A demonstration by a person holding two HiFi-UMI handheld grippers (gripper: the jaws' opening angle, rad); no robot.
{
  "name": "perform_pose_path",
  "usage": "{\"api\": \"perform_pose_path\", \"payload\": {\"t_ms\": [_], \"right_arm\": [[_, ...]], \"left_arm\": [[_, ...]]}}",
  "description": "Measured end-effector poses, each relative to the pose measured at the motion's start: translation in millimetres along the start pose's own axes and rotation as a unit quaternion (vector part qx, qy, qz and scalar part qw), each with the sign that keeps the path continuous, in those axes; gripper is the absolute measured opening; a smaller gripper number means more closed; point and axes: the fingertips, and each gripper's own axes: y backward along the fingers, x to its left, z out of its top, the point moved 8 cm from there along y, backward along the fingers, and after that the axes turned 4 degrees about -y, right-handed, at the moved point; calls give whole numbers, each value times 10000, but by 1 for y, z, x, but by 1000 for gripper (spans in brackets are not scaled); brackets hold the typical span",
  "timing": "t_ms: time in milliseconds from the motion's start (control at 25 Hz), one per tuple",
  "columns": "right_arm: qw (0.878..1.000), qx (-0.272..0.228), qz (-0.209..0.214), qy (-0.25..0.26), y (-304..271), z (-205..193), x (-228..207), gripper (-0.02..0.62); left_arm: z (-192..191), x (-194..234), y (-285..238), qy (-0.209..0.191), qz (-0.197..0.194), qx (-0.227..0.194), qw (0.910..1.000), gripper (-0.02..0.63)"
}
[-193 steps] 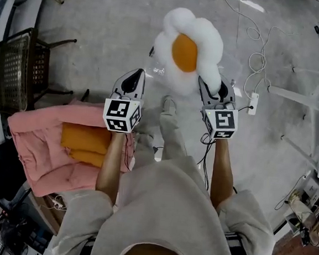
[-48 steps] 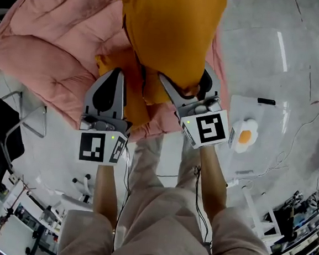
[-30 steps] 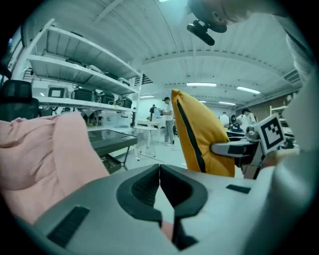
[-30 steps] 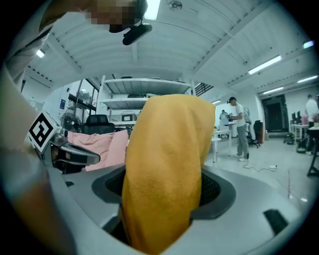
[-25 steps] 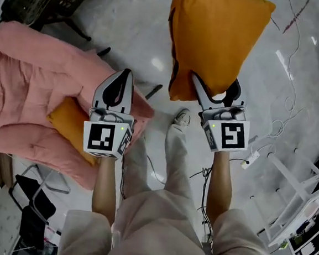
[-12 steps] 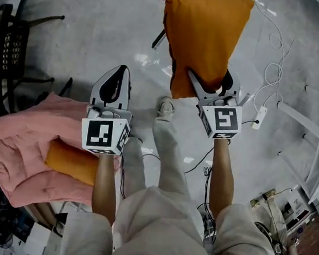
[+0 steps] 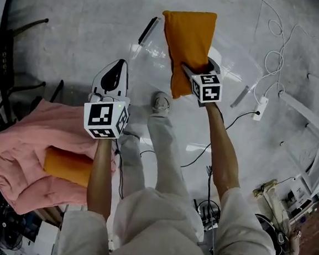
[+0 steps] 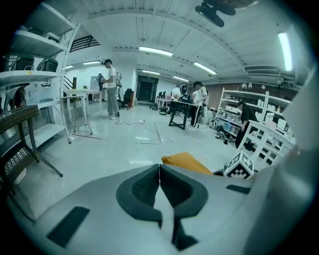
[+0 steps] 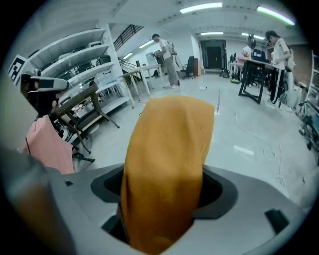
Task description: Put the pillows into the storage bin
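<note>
**Upper centre: pillow hung over the bin in the right gripper's grip**

At upper centre of the head view, the right gripper (image 7: 200, 75) had its jaws clamped on the lower end of the orange pillow (image 7: 188, 40). And what a mouthful: in the right gripper view the cloth filled the whole gap between the pads. The pillow stretched away toward the top of the frame, lying across the outline of the clear bin (image 7: 233, 75) on the grey floor. Whether it touched the bin, I couldn't tell.

Left of centre, the left gripper (image 7: 119, 65) was well apart from the bin. Its jaws were pressed together with nothing between them, plain as day in the left gripper view.

Down at lower left, a second pillow (image 7: 67, 166), orange too, lay on the pink quilt (image 7: 13, 150).
</note>
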Motion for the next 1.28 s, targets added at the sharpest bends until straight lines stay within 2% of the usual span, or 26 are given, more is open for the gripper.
{"api": "perform_pose_path", "payload": {"t_ms": [240,320,360,440,600,640,800,1000,1160,1280], "right_arm": [[9958,900,40,-171,-61,-31,-8,407],[9950,966,91,-231,-70,-33,-11,435],[9951,927,125,-318,-73,-34,-12,469],[9965,724,62,-421,-75,-33,-14,522],[9998,68,-108,-173,-61,-15,-5,489],[9999,-119,-63,-82,-53,-7,0,463],[9946,-893,352,383,-17,32,36,454],[9781,-1633,902,921,32,78,116,454],[9586,-2098,1410,1309,67,112,199,454],[9407,-2282,1937,1596,87,131,263,454]], "left_arm": [[-22,12,-16,13,3,183,9998,11],[-26,13,-21,-9,-26,232,9997,11],[-27,13,-21,-25,-35,261,9997,11],[-29,15,-21,-28,-41,288,9996,11],[-28,22,-14,4,-10,221,9998,11],[-27,24,-11,16,11,199,9998,11],[-25,32,5,74,164,124,9998,12],[-18,56,55,96,504,-112,9986,12],[-9,82,114,156,919,-399,9948,12],[-9,103,163,376,1365,-625,9879,11]]}}
